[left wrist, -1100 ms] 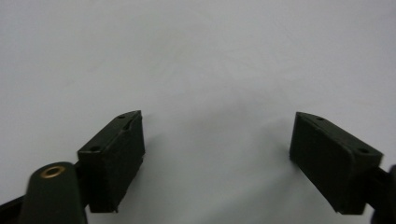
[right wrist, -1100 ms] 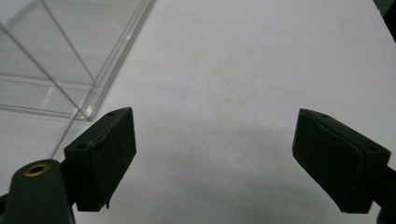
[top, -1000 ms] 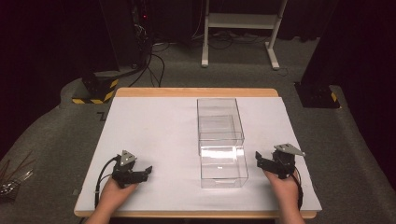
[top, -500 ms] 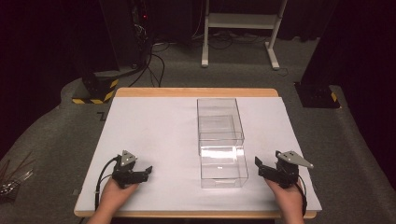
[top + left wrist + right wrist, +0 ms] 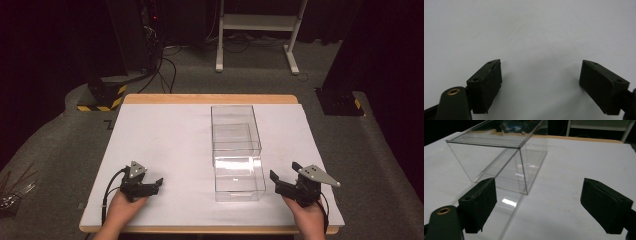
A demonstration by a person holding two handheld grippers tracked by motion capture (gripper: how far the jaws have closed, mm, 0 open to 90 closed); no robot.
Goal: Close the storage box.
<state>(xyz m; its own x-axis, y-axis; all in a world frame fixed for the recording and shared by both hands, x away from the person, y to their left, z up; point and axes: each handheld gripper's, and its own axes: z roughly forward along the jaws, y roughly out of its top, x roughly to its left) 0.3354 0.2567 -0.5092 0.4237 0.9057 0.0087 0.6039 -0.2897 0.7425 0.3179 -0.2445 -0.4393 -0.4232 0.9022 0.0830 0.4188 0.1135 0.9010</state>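
Clear acrylic rectangular box (image 5: 236,150) sits on the white-covered table (image 5: 160,140), right of centre, long axis running away from the person, near end toward the table's front edge. Right gripper (image 5: 283,181) is the nearer one, just beside the box's near right corner, box lying to its left; jaws spread wide, holding nothing. Left gripper (image 5: 152,184) rests well apart from the box, on bare white surface at the near left; jaws also wide open and empty.

High view gives the layout: box between the hands, closer to the right one. Right gripper view adds the close-up: clear box (image 5: 499,155) ahead and left, its near vertical corner edge just past the left jaw, with what looks like a flat clear panel lying in front. Left gripper view (image 5: 540,87) looks down on plain white table.

Likely the right gripper goes in first, leftward.
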